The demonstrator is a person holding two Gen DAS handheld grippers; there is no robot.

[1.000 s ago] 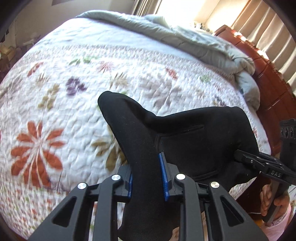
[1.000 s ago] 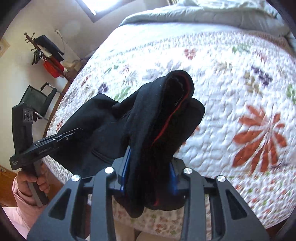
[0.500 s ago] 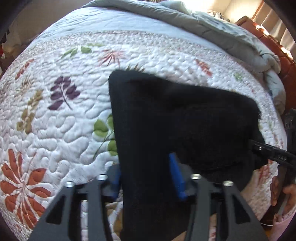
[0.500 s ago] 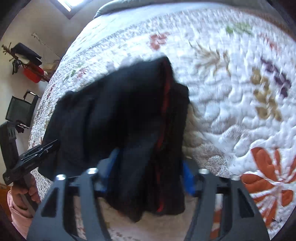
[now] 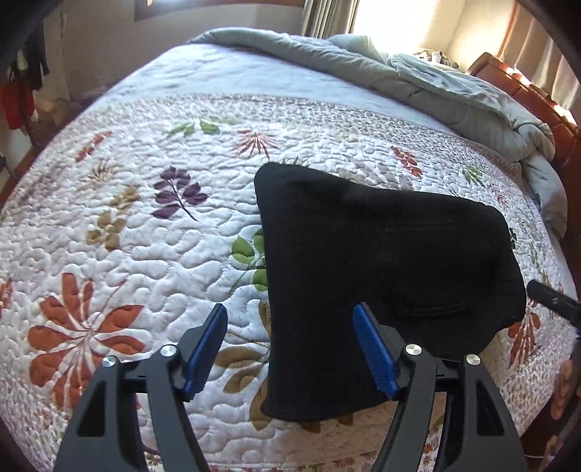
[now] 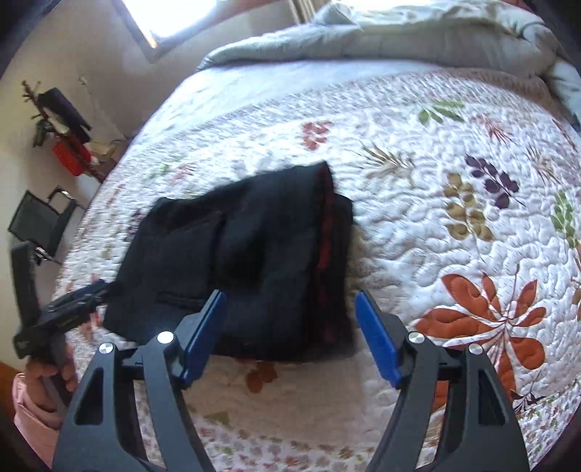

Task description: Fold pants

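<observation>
Each view looks forward and steeply down along its own gripper's two black arms, from close above a white quilted bedspread with leaf prints [image 5: 127, 225]. The left wrist view faces the folded black fabric pants [image 5: 381, 261] from their left end, the right wrist view from the opposite end [image 6: 261, 261]. Both share the pants, the quilt around them and the rumpled grey duvet [image 5: 417, 87] at the far side, and each catches the other gripper at its edge

Home bedroom: quilted bed [image 5: 152, 261], curtains [image 5: 326, 16]
</observation>
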